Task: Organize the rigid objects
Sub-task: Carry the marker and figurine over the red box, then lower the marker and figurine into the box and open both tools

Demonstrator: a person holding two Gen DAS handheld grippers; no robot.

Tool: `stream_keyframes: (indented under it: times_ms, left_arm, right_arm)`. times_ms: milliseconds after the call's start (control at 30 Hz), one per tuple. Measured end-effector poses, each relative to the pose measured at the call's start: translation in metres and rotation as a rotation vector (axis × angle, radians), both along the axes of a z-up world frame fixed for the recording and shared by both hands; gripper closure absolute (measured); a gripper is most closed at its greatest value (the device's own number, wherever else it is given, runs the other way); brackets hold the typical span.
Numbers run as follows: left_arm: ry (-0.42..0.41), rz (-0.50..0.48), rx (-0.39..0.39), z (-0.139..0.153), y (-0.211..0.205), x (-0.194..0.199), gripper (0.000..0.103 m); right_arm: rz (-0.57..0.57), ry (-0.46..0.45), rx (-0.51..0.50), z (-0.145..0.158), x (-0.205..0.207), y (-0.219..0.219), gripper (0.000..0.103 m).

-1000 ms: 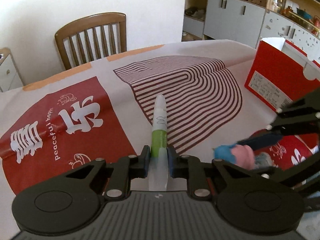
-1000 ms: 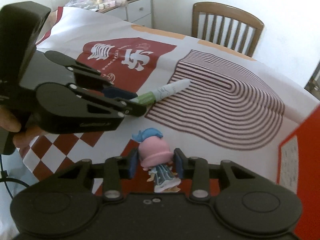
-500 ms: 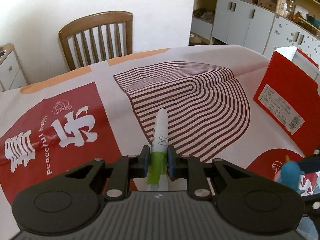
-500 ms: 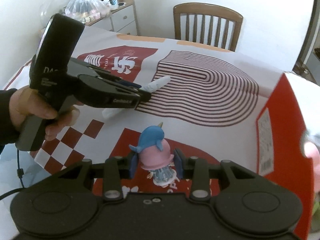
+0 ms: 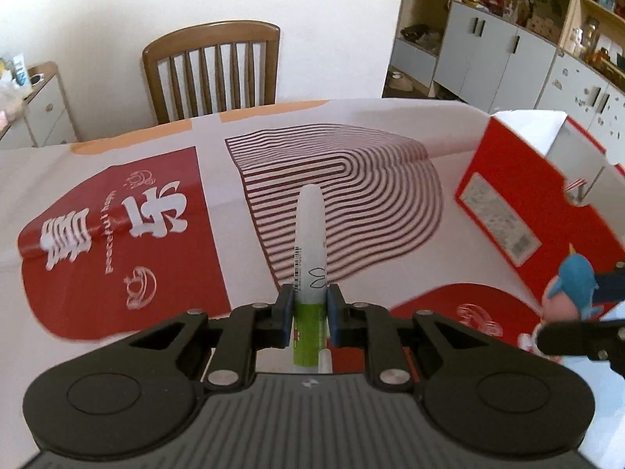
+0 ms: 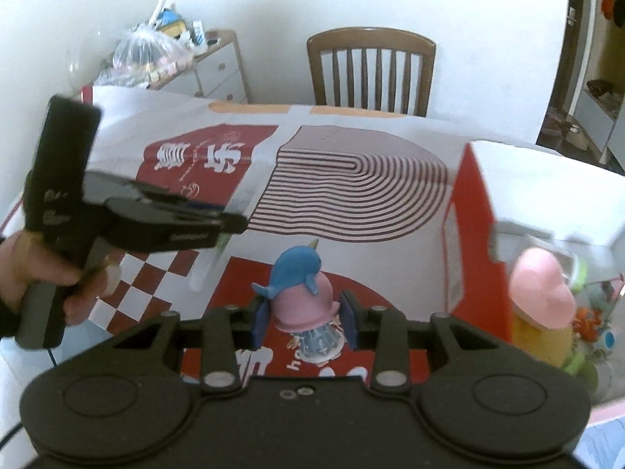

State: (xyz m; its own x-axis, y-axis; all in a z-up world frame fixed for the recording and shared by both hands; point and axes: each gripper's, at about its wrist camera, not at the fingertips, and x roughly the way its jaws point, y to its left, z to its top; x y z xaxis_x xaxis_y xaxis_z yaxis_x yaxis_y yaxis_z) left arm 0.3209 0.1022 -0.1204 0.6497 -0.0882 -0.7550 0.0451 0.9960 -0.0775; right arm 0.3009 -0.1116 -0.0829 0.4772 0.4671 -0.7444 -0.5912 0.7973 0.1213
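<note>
Left gripper — clamped on marker, aloft left of box. Right gripper — clamped on figurine, just left of box. Box already holds toys; both items undeposited. Since the earlier frame — both lifted off the cloth, nearer box.

Surface centre and far edge bare cloth, open to passage. Red box stands upright along right edge, blocking that side; toys crowd its interior. Wooden chair backs the far edge
</note>
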Motion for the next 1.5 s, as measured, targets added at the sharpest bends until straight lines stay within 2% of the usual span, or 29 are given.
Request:
stream_keyframes:
  times_ms: [333, 667, 1100, 1500]
  left_arm:
    - [-0.014, 0.044, -0.029, 0.050, -0.042, -0.048, 0.086]
    - [-0.059, 0.033, -0.057, 0.091, -0.094, -0.059, 0.086]
    - [-0.094, -0.019, -0.065, 0.126, -0.180, -0.036, 0.086]
    - [-0.057, -0.051, -0.087, 0.118, -0.248, 0.004, 0.086]
  right_arm:
    - [-0.026, -0.010, 0.050, 0.032, -0.010, -0.051, 0.067]
    - [-0.086, -0.076, 0.072, 0.059, 0.000, -0.113, 0.067]
    - [-0.162, -0.104, 0.041, 0.057, 0.041, -0.195, 0.067]
    - [-0.182, -0.134, -0.003, 0.046, 0.080, -0.240, 0.067]
